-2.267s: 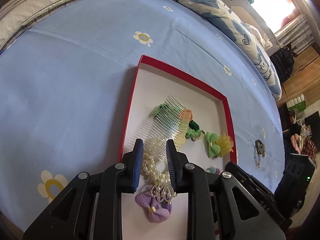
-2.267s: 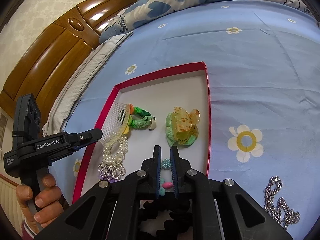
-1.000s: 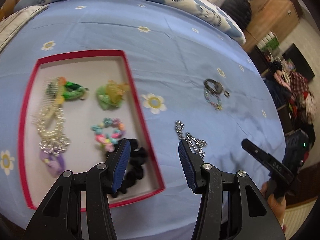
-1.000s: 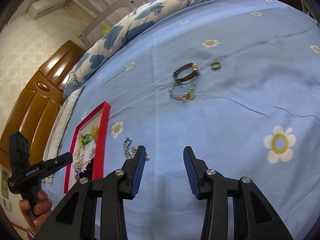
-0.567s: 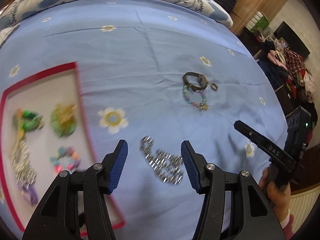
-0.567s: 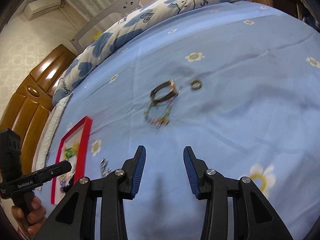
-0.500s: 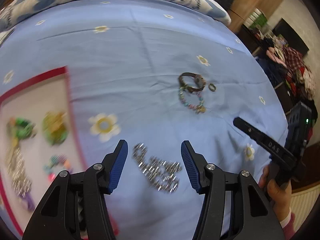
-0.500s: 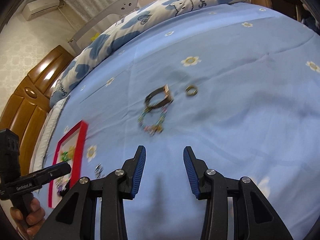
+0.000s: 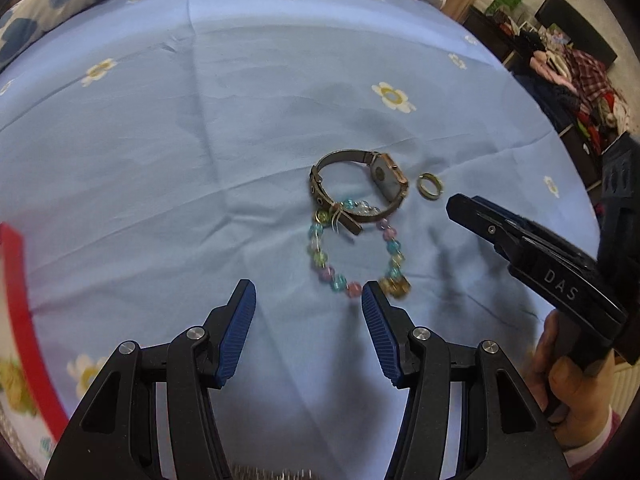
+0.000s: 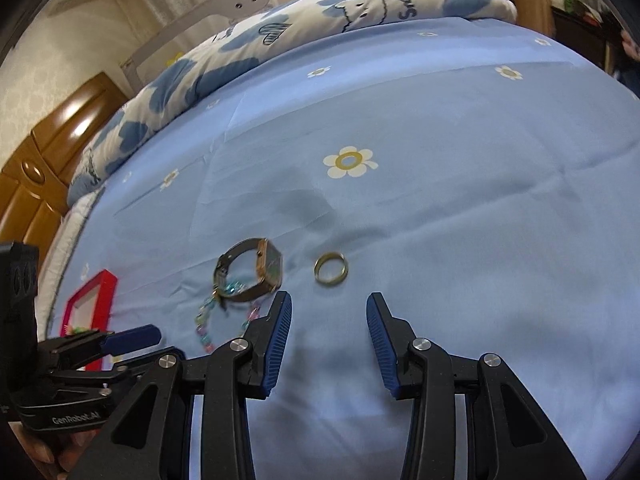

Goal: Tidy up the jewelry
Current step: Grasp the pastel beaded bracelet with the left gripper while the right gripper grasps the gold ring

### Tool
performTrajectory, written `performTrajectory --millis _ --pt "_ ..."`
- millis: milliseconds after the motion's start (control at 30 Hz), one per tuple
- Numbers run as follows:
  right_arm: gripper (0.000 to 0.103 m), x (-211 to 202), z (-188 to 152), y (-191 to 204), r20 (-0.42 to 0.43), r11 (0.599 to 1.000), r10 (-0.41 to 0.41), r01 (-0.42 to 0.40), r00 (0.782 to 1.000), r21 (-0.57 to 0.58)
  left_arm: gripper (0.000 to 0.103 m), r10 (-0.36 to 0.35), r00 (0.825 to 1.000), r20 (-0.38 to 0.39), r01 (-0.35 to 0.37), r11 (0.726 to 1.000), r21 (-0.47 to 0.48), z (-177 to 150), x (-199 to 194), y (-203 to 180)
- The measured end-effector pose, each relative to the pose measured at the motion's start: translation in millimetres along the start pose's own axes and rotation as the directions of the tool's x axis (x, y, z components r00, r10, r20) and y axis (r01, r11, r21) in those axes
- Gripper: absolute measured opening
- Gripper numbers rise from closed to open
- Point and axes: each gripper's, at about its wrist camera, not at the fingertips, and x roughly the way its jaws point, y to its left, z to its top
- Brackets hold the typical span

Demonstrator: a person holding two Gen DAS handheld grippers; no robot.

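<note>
Two handheld grippers hover low over a light blue bedsheet [image 9: 168,152] printed with small white and yellow daisies. The left gripper [image 9: 308,294] points forward across the bed with its blue-padded fingers [image 9: 238,332] spread wide apart and holding nothing. Just ahead of its right fingertip lies a beaded bracelet [image 9: 356,256] of pastel blue, pink and green beads with a gold charm, flat on the sheet. Overlapping the far edge of the bracelet is a wristwatch [image 9: 360,188] with a bronze-toned band and a pale rectangular face, resting on its side. Just to the right of the watch, apart from it, sits a gold ring [image 9: 430,186].

The right gripper [image 10: 328,306] also hovers above the sheet, fingers [image 10: 276,340] spread wide and empty. From its camera the ring [image 10: 330,268] lies just beyond the gap between the fingertips, slightly toward the left one, and the watch [image 10: 250,276] and bracelet [image 10: 224,316] lie to the left, the left fingertip near the bracelet.

In the left camera the right gripper's black body enters from the right edge, gripped from below by the person's right hand [image 9: 576,392]. The red tray [image 10: 94,300] holding sorted pieces sits well apart at the far left, seen only as a red rim [image 9: 24,320] in the left view. A blue and white patterned duvet [image 10: 280,40] is bunched along the far side of the bed
</note>
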Motion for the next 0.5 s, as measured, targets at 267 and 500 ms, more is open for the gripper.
performTrajectory --millis 267,500 --pt "0.038 29.3 8.8 1.0 -0.036 0.998 -0.034 0.033 0.999 -0.049 0.016 0.053 0.998 0.025 -0.055 0.997 0.053 7.3 12.6 -2.1" --pt "0.022 32.2 8.7 3.0 -0.021 0.994 -0.084 0.082 0.996 -0.070 0.006 0.011 0.999 0.031 -0.012 0.999 0.038 2.3 5.4 2.6"
